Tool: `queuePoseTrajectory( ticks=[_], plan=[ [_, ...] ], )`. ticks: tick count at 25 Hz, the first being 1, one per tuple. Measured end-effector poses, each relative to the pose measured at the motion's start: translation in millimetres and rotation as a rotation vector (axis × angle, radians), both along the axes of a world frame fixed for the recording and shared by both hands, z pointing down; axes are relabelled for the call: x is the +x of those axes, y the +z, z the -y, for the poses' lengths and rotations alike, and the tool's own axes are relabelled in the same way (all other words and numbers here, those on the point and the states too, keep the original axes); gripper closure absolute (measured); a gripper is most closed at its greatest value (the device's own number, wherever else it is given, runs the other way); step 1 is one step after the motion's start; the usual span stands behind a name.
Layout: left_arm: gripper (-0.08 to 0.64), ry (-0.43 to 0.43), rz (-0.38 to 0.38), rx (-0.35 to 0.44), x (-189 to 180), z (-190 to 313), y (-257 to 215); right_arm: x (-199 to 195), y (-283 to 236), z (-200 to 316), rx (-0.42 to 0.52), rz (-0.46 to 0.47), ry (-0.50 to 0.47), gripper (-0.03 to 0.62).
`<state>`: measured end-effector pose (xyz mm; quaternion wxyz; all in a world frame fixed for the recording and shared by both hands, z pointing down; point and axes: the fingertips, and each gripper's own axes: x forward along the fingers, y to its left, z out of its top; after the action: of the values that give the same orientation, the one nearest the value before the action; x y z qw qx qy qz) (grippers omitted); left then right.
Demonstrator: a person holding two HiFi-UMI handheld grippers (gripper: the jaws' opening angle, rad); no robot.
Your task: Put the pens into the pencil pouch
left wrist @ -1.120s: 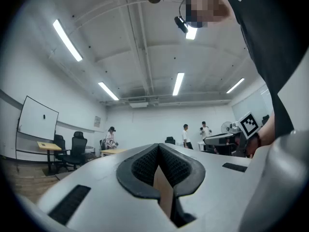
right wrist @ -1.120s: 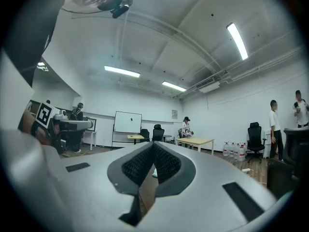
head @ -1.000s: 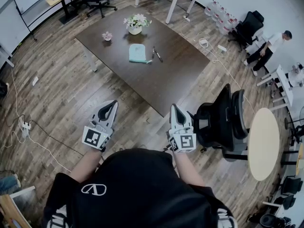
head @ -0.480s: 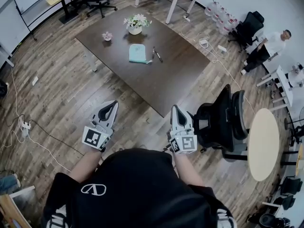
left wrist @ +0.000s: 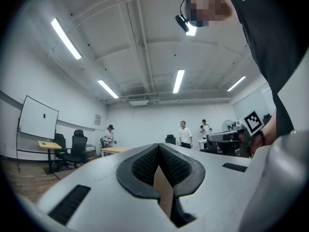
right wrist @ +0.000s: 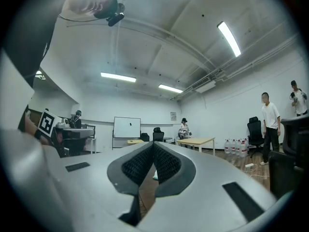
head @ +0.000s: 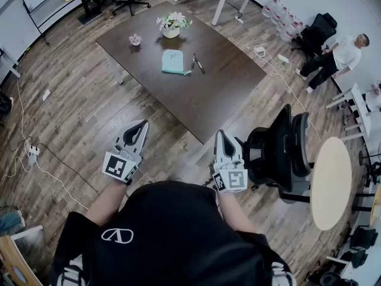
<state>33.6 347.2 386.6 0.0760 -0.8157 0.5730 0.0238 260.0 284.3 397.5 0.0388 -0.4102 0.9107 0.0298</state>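
Note:
A pale green pencil pouch (head: 172, 61) lies on the dark brown table (head: 208, 100) far ahead of me in the head view. Two dark pens (head: 197, 64) rest just right of the pouch, and another small pen (head: 187, 72) sits at its lower right corner. My left gripper (head: 140, 127) and right gripper (head: 221, 137) are held close to my body, well short of the table, both shut with nothing between the jaws. In the left gripper view the left gripper (left wrist: 158, 151) has its pads together; the right gripper (right wrist: 152, 150) looks the same in its own view.
A white pot of flowers (head: 171, 25) and a small pink flower pot (head: 135, 40) stand at the table's far end. A black office chair (head: 280, 151) is just right of my right gripper, beside a round pale table (head: 331, 182). Cables (head: 36, 159) cross the floor at left. A person (head: 336, 58) sits far right.
The head view has shifted slightly, so the table sits a little higher in the frame. Both grippers stay shut in about the same places.

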Motion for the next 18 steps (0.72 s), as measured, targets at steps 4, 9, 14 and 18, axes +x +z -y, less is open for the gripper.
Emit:
queuePoseTrajectory(
  ticks=[4,9,14,18],
  plan=[
    [0.558,-0.033,0.008,0.004,16,9,-2,15,1,12,0.007,0.023,-0.015,0.594],
    [0.558,-0.051,0.02,0.02,27,27,-4,25,4,37,0.015,0.052,-0.034,0.594],
    [0.557,-0.068,0.027,0.018,14,54,-1,11,17,62,-0.013,0.052,-0.058,0.594],
    [0.557,-0.052,0.023,0.012,-4,85,5,-9,21,92,-0.016,0.042,-0.049,0.594]
  ],
)
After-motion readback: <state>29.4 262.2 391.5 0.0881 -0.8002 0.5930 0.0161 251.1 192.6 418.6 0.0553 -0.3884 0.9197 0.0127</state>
